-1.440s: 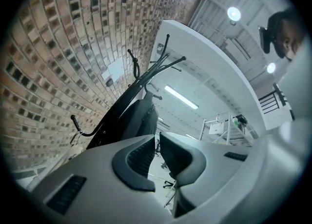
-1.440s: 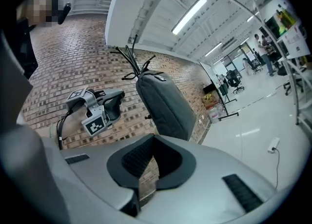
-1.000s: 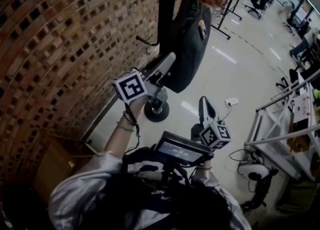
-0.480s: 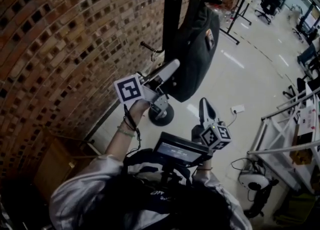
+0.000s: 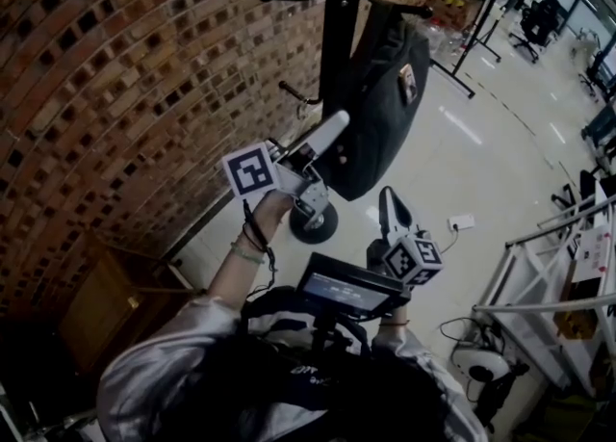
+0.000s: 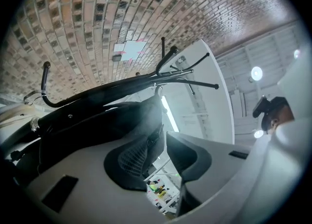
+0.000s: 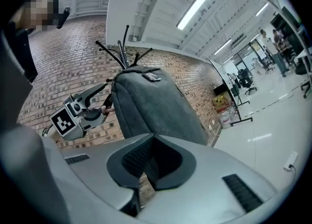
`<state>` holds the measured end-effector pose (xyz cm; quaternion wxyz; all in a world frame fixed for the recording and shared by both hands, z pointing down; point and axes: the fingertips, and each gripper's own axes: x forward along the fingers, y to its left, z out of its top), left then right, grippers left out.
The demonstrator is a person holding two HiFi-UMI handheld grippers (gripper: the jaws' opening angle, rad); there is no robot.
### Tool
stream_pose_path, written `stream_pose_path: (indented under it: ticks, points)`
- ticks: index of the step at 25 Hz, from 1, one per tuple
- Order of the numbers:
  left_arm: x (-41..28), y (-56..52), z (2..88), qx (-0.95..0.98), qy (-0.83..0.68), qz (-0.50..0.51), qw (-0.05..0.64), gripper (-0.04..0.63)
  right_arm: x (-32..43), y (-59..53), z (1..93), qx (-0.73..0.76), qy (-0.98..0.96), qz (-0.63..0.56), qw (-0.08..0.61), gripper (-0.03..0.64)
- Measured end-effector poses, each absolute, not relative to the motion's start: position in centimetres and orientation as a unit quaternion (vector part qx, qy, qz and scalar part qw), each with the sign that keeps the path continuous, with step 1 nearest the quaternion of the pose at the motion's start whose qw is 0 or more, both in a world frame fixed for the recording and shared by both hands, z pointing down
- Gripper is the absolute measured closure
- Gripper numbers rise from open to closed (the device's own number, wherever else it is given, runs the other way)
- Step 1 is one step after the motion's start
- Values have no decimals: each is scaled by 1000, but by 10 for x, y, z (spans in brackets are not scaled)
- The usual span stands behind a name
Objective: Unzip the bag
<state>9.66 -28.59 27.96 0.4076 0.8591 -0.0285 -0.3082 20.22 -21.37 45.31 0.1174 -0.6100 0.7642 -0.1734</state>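
A black backpack (image 5: 385, 103) hangs from a black coat stand (image 5: 337, 26) against the brick wall. My left gripper (image 5: 339, 122) is raised beside the bag's lower left side, tips close to the fabric. In the left gripper view the bag (image 6: 97, 120) fills the left, and the left gripper (image 6: 162, 132) shows only a narrow gap with nothing in it. My right gripper (image 5: 387, 197) sits lower and to the right, pointing up at the bag, apart from it. Seen from the right gripper, the bag (image 7: 151, 106) hangs ahead and the right gripper (image 7: 151, 137) is shut and empty.
The stand's round base (image 5: 313, 223) rests on the pale floor by the wall. A wooden box (image 5: 106, 300) sits low on the left. White metal racks (image 5: 539, 276) and cables stand at the right. Office chairs (image 5: 544, 21) are far back.
The view has drifted, so bag and stand sit a little lower and to the right in frame. Both grippers hold nearly the same places by the bag.
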Motion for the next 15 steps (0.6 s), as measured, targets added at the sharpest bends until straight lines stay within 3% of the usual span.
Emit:
stream_pose_path:
  ticks: [15]
  points:
    - [100, -280, 266, 869, -30, -330, 368, 485, 220, -211, 465, -603, 768, -177, 125, 625]
